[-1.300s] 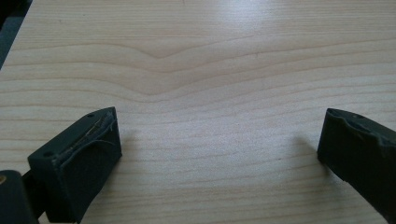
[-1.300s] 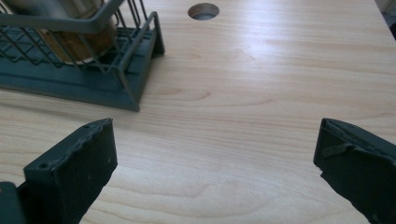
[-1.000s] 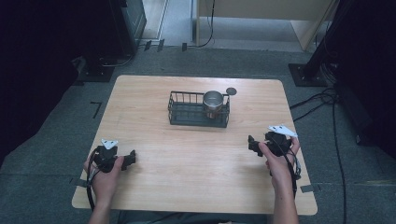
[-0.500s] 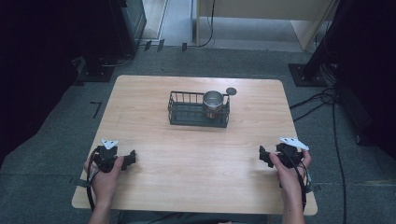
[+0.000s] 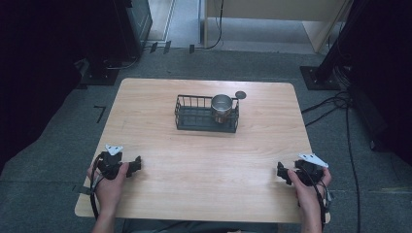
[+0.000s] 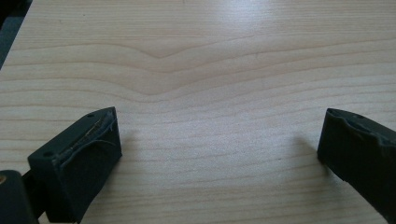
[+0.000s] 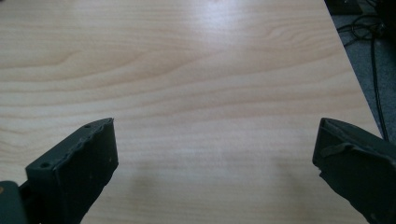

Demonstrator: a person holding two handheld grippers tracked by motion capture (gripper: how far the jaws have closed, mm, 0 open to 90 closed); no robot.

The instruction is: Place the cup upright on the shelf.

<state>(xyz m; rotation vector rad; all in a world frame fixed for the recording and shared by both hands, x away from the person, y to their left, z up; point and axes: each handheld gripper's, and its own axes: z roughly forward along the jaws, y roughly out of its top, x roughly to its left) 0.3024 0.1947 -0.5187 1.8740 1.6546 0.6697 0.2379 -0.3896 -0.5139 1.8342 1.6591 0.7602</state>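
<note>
Left gripper (image 5: 137, 164) held low at near left, jaws wide apart, right gripper (image 5: 280, 172) at near right, jaws wide apart

Cup (image 5: 222, 108) in basket's (image 5: 187, 114) right end — disc (image 5: 240, 95) just behind.

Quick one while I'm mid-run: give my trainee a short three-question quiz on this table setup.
1. True or false: the metal cup stands inside the wire basket.
2. Which end of the basket holds the cup: A) the person's left, B) the person's right?
3. Fill in: the jaws of both the left gripper and the right gripper are ____.

Key: 1 true; 2 B; 3 open, with bare table between them.
</note>
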